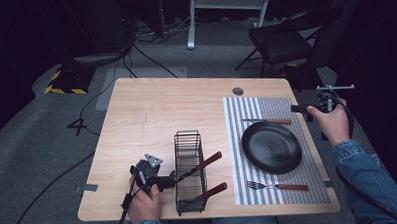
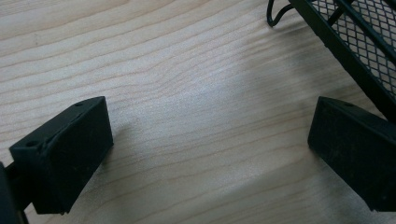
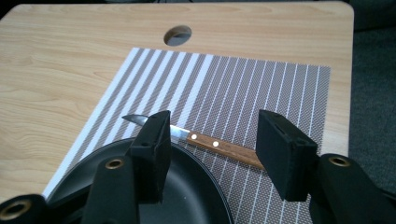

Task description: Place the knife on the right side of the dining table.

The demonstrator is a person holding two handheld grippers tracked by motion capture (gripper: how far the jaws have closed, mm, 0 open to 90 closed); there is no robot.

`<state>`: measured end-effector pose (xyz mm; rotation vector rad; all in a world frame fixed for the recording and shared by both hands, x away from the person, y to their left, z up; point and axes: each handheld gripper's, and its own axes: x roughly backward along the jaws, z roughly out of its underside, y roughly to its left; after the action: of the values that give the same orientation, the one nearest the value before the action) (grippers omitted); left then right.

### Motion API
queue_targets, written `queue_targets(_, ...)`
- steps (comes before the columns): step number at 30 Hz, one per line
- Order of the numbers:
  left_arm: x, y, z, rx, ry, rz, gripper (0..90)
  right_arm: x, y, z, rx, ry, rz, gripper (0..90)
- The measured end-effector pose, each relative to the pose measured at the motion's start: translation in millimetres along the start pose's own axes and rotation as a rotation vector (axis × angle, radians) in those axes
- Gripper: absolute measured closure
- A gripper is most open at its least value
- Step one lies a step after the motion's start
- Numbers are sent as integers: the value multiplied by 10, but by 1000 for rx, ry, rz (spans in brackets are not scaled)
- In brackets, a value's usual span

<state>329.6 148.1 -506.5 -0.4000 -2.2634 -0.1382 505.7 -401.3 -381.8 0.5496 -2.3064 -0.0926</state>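
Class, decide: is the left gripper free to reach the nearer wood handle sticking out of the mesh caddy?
Probably yes. The left gripper is open beside the caddy, and the handle juts out uncovered.

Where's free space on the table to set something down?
The whole left half of the table is bare wood, from the far edge down to the rack. Also open: the far strip around the hole, beyond the mat. Crowded: the mat, with knife, plate and fork, and the near edge by the rack, where the left claw sits.

Dim room, grey carpet (image 1: 32, 148), black folding chair (image 1: 284, 39), floor cables (image 1: 149, 56), white frame (image 1: 227, 3).
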Motion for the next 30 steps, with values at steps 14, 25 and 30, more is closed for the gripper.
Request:
queue_targets(14, 0, -1, 0, 1, 1, 0, 1, 510, 44, 94, 35, -63, -57, 456)
queue_targets(25, 0, -1, 0, 1, 0, 1, 0, 815, 46, 396, 52, -84, -95, 450)
queue_targets(30, 0, 0, -1, 0, 0, 0, 0, 974, 85, 555, 86, -102, -125, 441)
